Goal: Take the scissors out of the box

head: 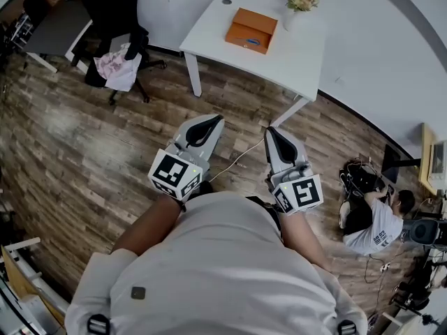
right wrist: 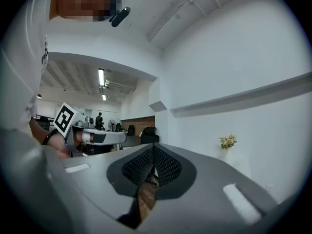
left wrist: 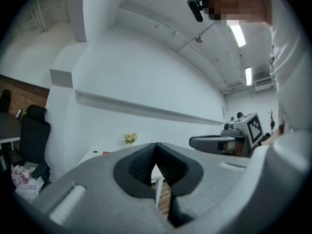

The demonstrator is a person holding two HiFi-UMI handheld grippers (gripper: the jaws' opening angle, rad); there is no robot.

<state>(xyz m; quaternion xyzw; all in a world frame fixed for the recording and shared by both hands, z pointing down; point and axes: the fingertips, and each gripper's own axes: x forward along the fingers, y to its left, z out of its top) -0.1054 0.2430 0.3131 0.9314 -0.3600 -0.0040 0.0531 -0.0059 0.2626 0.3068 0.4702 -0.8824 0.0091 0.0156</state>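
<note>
An orange box (head: 250,30) lies closed on a white table (head: 209,26) ahead of me, beside a small vase of flowers (head: 300,2). No scissors are in sight. I hold both grippers level at waist height over the wooden floor, well short of the table. My left gripper (head: 213,120) is shut with nothing between its pads (left wrist: 144,164), and my right gripper (head: 271,132) is likewise shut and empty, its pads (right wrist: 165,165) meeting at the tip. Each gripper view shows the other gripper alongside: the right gripper (left wrist: 219,142) and the left gripper (right wrist: 97,138). The flowers (left wrist: 129,138) show faintly beyond the left jaws.
A black office chair (head: 112,19) with a pale cloth (head: 115,65) on it stands at the left, next to a dark desk (head: 56,26). A person (head: 374,222) sits on the floor at the right among cables and equipment. A thin cable (head: 237,160) runs across the floor.
</note>
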